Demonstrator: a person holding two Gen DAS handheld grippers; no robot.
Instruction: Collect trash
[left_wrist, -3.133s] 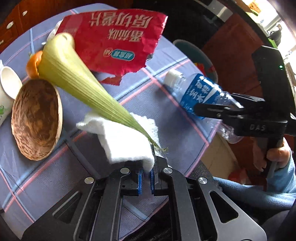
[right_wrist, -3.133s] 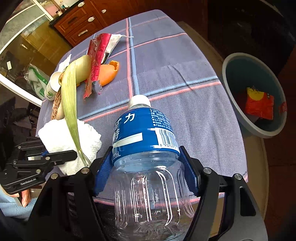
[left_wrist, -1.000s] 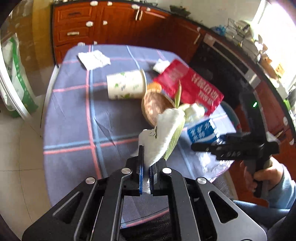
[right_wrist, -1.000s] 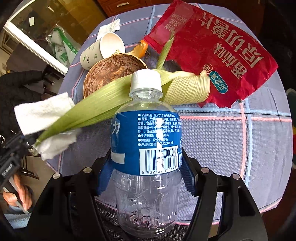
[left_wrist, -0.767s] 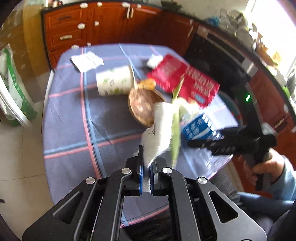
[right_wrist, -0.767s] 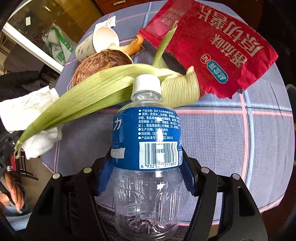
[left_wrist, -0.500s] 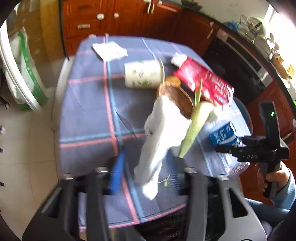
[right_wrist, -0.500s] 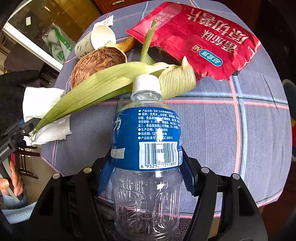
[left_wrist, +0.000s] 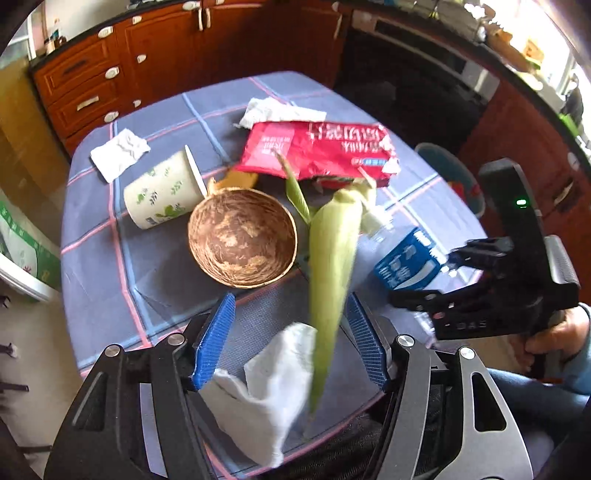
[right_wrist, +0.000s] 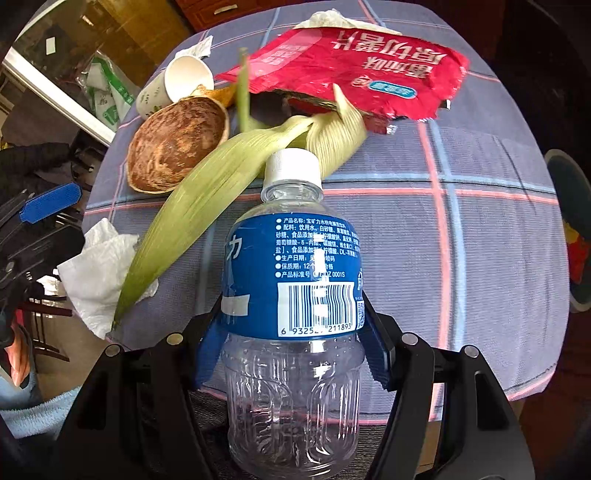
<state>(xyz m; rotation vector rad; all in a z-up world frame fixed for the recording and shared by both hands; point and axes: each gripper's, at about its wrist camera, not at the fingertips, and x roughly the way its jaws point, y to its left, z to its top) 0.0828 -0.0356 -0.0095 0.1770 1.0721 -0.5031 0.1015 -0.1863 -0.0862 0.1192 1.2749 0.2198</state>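
Gaping wide over the near edge of the table, the left gripper has its 2 blue pads apart and grips nothing; a white tissue and the thin end of a green corn husk lie between them, both blurred. The husk runs up toward a red snack bag. Left of it sits a brown coconut shell, then a paper cup on its side, with 1 more tissue near the far left corner of the plaid tablecloth. The right gripper is clamped on a clear bottle with a blue label and white cap, held above the table, its cap pointing toward the husk's curled end. At the table's right edge, lower down, stands a grey bin with red wrappers inside.
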